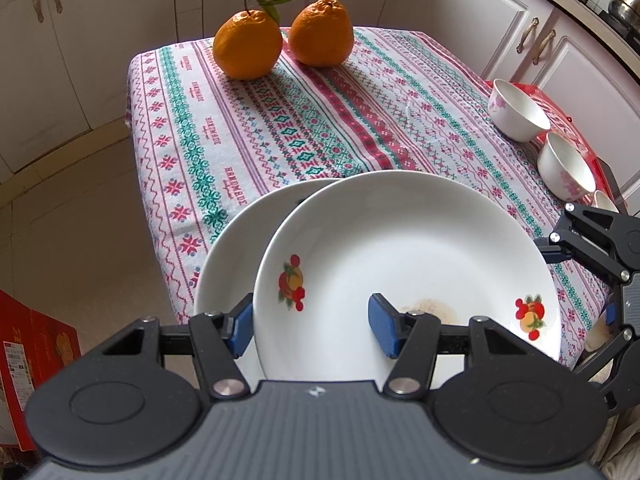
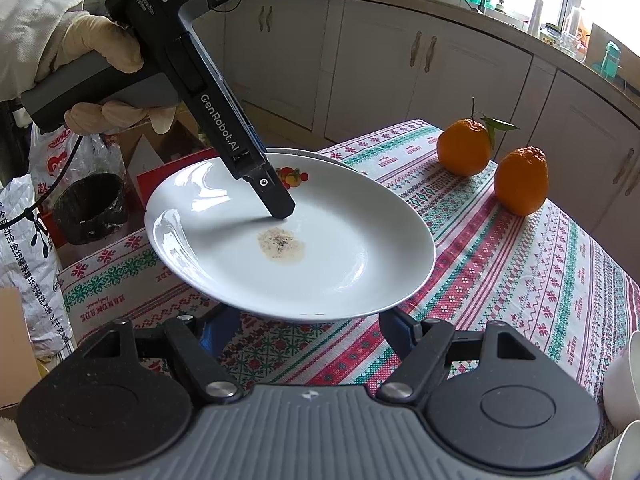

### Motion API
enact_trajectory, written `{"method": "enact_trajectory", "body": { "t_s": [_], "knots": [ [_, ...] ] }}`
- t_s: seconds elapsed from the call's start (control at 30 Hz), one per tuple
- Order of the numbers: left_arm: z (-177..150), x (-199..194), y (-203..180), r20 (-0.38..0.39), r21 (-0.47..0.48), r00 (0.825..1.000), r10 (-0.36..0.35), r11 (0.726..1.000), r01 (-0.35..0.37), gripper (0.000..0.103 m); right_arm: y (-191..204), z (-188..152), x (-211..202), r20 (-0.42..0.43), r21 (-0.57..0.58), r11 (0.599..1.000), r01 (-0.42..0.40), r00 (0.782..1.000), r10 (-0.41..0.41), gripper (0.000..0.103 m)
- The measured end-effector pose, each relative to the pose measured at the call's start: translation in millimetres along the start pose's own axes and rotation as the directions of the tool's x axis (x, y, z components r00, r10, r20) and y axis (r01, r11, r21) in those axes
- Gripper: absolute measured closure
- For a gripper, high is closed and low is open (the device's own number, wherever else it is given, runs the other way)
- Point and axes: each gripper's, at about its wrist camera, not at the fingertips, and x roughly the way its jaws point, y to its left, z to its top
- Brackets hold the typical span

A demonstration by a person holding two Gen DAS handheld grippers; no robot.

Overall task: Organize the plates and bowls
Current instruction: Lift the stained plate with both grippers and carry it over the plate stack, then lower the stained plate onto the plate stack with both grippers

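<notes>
My left gripper [image 1: 312, 320] grips the near rim of a white plate [image 1: 404, 264] with fruit decals and a brown stain; one blue pad lies inside the plate, the other under its rim. The plate is lifted and overlaps a second white plate [image 1: 232, 256] lying beneath it. In the right wrist view the stained plate [image 2: 320, 264] hangs tilted above the table, with the left gripper's finger [image 2: 276, 196] pressing inside it. My right gripper [image 2: 304, 324] is open below the plate's near edge, and the plate hides its fingertips. Two white bowls [image 1: 520, 112] [image 1: 566, 168] stand at the right.
Two oranges [image 1: 248, 44] [image 1: 322, 32] sit at the far end of the patterned tablecloth [image 1: 312, 120]. A red mat [image 1: 560, 120] lies under the bowls. White cabinets surround the table. Bags, a bin and boxes [image 2: 92, 208] stand on the floor at the left.
</notes>
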Motion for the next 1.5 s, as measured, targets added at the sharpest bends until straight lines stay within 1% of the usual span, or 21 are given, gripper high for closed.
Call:
{"method": "enact_trajectory", "body": {
  "t_s": [0.37, 0.83, 1.17, 1.37, 1.5],
  "knots": [
    [-3, 4, 3, -0.014, -0.003, 1.0, 0.005, 1.0, -0.005, 0.045, 5, 1, 1, -0.004, -0.018, 1.0, -0.003, 1.0, 0.003, 0.022],
    [-3, -3, 6, 0.021, 0.013, 1.0, 0.012, 1.0, -0.012, 0.044, 8, 1, 3, -0.007, -0.027, 1.0, -0.002, 1.0, 0.002, 0.022],
    [-2, -11, 8, 0.063, 0.029, 0.998, 0.002, 1.0, -0.004, 0.042, 7, 1, 4, -0.011, -0.015, 1.0, -0.006, 1.0, 0.005, 0.021],
    [-4, -11, 9, 0.072, 0.032, 0.997, -0.004, 0.999, 0.001, 0.042, 6, 1, 4, -0.018, -0.002, 1.0, 0.001, 1.0, -0.001, 0.02],
    [-8, -11, 11, 0.077, 0.026, 0.997, -0.012, 1.0, 0.01, 0.041, 8, 2, -1, -0.019, -0.016, 1.0, 0.008, 1.0, -0.008, 0.02]
  ]
}}
